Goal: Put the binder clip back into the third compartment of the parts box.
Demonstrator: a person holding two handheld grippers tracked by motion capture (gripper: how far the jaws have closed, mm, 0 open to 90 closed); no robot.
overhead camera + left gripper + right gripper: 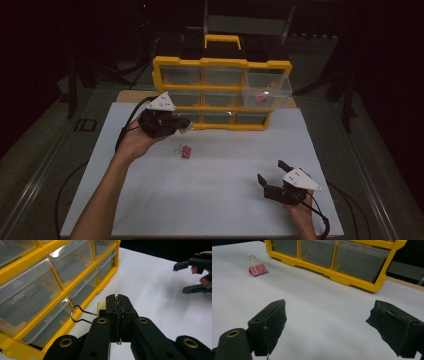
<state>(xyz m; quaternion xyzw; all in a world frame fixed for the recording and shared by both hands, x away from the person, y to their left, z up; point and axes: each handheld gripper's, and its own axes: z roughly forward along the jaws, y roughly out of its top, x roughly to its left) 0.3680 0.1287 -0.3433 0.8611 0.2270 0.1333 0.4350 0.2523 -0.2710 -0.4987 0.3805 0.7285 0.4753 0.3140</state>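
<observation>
My left gripper [181,125] hovers above the white sheet just in front of the yellow drawer cabinet [175,64]. It is shut on a cream binder clip [101,307]. In the left gripper view [117,298] the clip's body and one wire loop stick out to the left, and the other wire is pinched between the pads. A pink binder clip [184,151] [258,269] lies flat on the sheet below that hand. My right gripper [271,173] [327,322] rests near the front right, open with nothing between its fingers; it also appears far off [192,277].
The cabinet's top right clear drawer [267,85] is pulled out and holds something pink [260,96]. The other drawers are pushed in. The white sheet [220,200] covers the table, and dark floor surrounds it. Cables trail from both grippers.
</observation>
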